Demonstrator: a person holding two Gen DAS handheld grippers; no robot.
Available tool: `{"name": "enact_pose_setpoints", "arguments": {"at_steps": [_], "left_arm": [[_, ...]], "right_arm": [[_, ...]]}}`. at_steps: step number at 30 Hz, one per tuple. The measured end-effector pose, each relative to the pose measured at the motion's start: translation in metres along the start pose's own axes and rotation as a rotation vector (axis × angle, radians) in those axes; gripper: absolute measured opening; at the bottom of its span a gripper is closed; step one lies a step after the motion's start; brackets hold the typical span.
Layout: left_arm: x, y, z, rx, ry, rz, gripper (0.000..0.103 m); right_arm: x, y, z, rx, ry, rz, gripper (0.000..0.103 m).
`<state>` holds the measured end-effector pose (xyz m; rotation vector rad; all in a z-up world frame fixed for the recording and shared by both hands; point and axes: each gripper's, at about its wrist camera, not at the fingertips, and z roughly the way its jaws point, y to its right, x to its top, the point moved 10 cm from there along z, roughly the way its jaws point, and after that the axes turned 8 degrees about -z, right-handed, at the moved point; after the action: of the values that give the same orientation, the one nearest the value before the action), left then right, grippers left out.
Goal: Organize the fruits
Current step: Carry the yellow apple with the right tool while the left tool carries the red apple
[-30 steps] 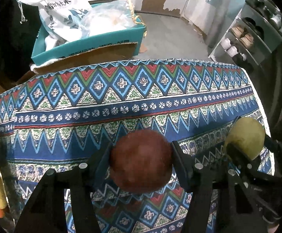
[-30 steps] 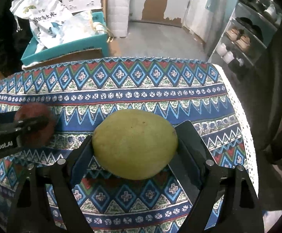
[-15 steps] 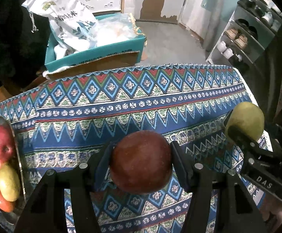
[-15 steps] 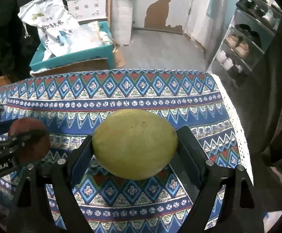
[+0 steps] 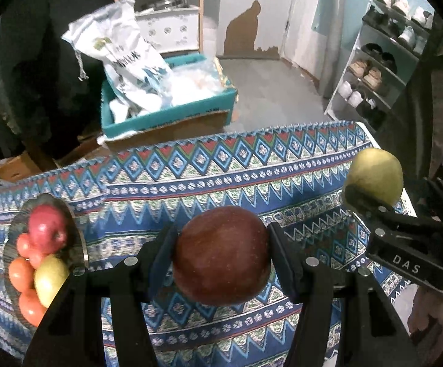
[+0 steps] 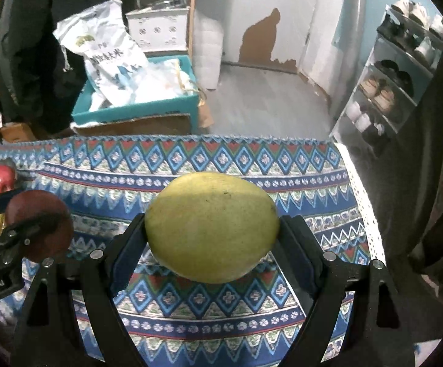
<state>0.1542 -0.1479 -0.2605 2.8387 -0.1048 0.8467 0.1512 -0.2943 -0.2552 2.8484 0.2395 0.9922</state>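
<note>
The left gripper [image 5: 221, 255] is clamped on a round dark-red apple [image 5: 221, 253], held above the blue patterned tablecloth [image 5: 236, 168]. The right gripper [image 6: 212, 227] is clamped on a large yellow-green oval fruit [image 6: 212, 226], also off the cloth. At the table's left end, a shiny metal plate [image 5: 79, 238] holds a red apple, orange fruits and a yellow-green one.

black left gripper [image 5: 221, 253], silver screws; right gripper [image 5: 374, 189] marked "das".
</note>
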Motion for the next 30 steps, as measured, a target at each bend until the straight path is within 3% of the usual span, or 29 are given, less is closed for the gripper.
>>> {"name": "enact_pose_setpoints", "arguments": {"at_steps": [16, 30], "left_arm": [[0.011, -0.040, -0.072, 0.006, 0.120, -0.043, 0.062], [0.013, -0.097, -0.110, 0.044, 0.180, -0.120, 0.062]], "right_arm": [[0.041, -0.034, -0.053, 0.038, 0.122, -0.048, 0.084], [0.073, -0.096, -0.081, 0.104, 0.192, -0.120, 0.084]]}}
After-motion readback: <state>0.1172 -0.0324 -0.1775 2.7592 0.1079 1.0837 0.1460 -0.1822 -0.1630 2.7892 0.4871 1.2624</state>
